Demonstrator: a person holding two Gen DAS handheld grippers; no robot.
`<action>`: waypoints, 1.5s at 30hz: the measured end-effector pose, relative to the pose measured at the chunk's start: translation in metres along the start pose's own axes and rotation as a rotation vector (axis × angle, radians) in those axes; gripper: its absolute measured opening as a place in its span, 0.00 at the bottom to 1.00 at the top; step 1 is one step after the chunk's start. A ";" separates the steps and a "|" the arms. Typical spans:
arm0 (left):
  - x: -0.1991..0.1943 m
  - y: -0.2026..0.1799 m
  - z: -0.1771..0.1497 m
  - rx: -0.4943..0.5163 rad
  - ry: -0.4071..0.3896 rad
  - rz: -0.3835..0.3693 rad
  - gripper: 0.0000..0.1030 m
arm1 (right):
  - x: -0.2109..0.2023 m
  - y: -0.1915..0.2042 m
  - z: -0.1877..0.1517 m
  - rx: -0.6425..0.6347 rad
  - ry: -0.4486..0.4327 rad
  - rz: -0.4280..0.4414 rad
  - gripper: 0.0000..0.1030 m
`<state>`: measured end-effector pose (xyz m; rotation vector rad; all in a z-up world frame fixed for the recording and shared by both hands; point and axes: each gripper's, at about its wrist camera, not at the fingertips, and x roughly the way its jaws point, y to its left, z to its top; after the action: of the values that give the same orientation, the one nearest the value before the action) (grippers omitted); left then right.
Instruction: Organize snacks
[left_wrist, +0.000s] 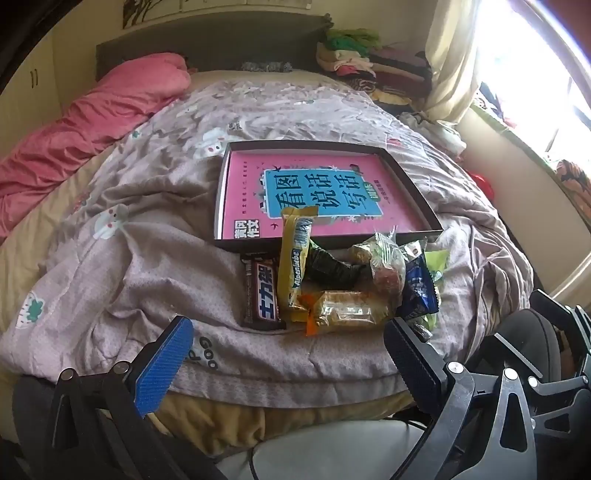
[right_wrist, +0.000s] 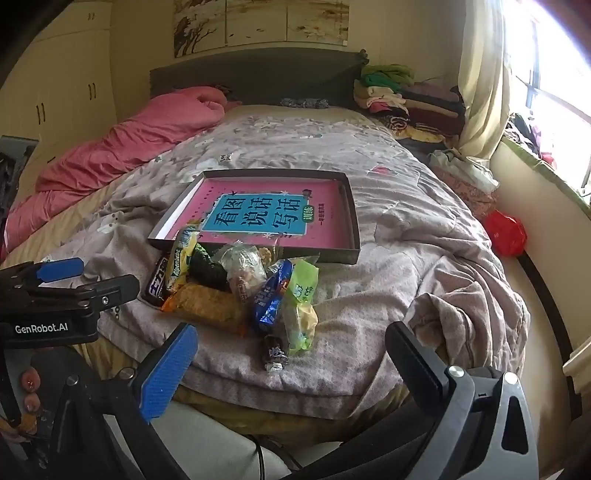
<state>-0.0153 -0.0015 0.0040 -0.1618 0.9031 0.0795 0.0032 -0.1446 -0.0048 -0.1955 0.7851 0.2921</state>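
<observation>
- Left wrist view: your left gripper (left_wrist: 288, 354), jaws spread, sits just below the snacks (left_wrist: 332, 284); chocolate bar (left_wrist: 263, 291) runs lengthwise away.
- Right gripper (right_wrist: 291, 358), also spread and empty, is nearer the small candy (right_wrist: 275, 354).

Bed (right_wrist: 369, 206) spread with mauve printed quilt (left_wrist: 177, 206). Lying on quilt: shallow dark tray (left_wrist: 406, 173), heap of wrapped snacks (left_wrist: 332, 288) touching tray's near edge. Pink blanket (left_wrist: 92, 122) along left side.

Brown bar (right_wrist: 157, 282) half under wrappers
</observation>
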 end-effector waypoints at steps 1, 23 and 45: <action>0.000 0.000 0.000 0.002 0.000 0.000 1.00 | 0.000 -0.002 0.000 0.000 -0.001 0.003 0.99; -0.002 -0.002 0.001 0.010 -0.004 0.004 1.00 | 0.001 -0.011 0.001 0.019 0.011 -0.003 0.99; 0.000 -0.003 0.000 0.012 0.006 0.001 1.00 | 0.001 -0.016 0.002 0.037 0.017 0.001 0.99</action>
<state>-0.0149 -0.0044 0.0043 -0.1510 0.9095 0.0747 0.0106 -0.1587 -0.0032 -0.1630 0.8073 0.2771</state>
